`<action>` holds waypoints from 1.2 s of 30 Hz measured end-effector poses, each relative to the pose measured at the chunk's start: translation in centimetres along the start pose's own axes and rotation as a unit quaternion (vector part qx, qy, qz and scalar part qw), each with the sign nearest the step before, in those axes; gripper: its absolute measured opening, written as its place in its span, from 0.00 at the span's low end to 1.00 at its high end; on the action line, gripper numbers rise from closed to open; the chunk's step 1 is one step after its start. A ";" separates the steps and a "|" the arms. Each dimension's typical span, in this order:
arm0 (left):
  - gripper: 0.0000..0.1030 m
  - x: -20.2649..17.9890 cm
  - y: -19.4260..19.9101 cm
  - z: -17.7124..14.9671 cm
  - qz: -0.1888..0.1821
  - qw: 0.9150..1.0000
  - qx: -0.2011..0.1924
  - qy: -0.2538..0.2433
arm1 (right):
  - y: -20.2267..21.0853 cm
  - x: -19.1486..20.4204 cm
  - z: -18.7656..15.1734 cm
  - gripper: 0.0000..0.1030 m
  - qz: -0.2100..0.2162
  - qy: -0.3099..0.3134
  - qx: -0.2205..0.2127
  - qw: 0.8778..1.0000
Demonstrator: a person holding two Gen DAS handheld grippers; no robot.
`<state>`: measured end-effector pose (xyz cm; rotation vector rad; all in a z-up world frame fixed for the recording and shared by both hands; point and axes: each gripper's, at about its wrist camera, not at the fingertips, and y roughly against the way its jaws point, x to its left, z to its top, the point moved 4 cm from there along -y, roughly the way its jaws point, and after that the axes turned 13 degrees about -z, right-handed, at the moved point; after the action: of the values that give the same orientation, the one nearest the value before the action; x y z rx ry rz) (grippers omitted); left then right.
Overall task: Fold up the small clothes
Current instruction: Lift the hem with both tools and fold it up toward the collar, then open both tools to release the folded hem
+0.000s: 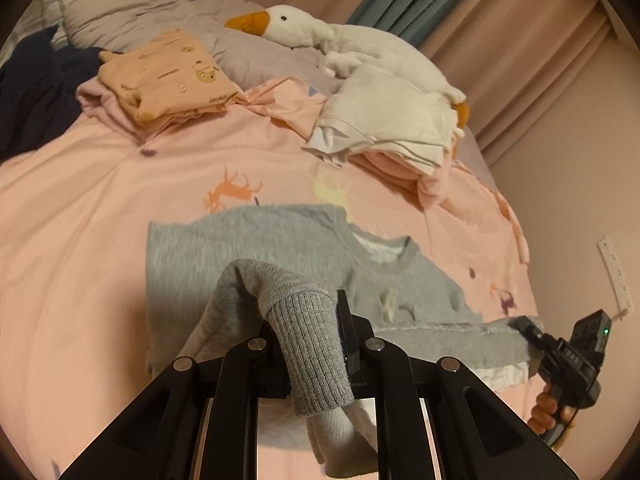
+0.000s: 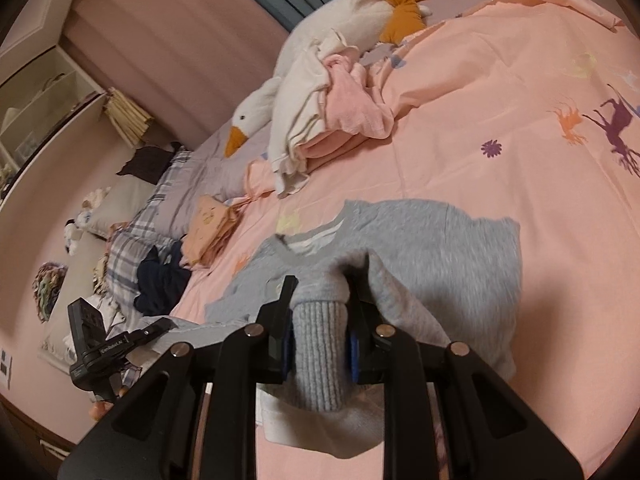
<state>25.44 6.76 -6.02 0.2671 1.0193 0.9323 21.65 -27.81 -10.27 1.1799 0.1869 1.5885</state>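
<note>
A small grey sweatshirt [image 1: 256, 248] lies flat on the pink bedspread, collar toward the far right; it also shows in the right wrist view [image 2: 440, 240]. My left gripper [image 1: 308, 344] is shut on one ribbed sleeve cuff [image 1: 312, 344] and holds it lifted over the sweatshirt's body. My right gripper [image 2: 320, 312] is shut on the other ribbed sleeve cuff [image 2: 320, 344]. The right gripper also shows in the left wrist view [image 1: 528, 332], pinching that sleeve's end at the right. The left gripper appears in the right wrist view [image 2: 156, 326] at the lower left.
A folded orange garment [image 1: 168, 76] and a white-and-pink folded pile [image 1: 384, 124] lie farther up the bed beside a white goose plush [image 1: 320, 36]. Dark navy clothes [image 1: 36, 92] lie at the left. A pink bedspread [image 1: 100, 200] covers the bed; a wall stands at the right.
</note>
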 end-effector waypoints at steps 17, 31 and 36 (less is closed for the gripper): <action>0.20 6.9 -9.5 5.4 -0.017 0.984 0.078 0.157 | -10.6 -3.8 4.7 0.31 -0.039 -0.082 0.106 0.990; 0.46 11.0 -10.3 7.8 -0.031 0.951 0.061 0.300 | -8.4 -6.3 9.8 0.52 -0.019 -0.153 0.018 0.988; 0.56 11.5 -10.4 8.9 0.002 0.949 0.082 0.303 | -6.0 -3.5 8.5 0.52 -0.017 -0.046 -0.004 0.999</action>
<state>40.58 11.25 -14.46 0.1166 1.6681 0.9554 31.61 -32.04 -12.00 1.2340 0.1400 1.5001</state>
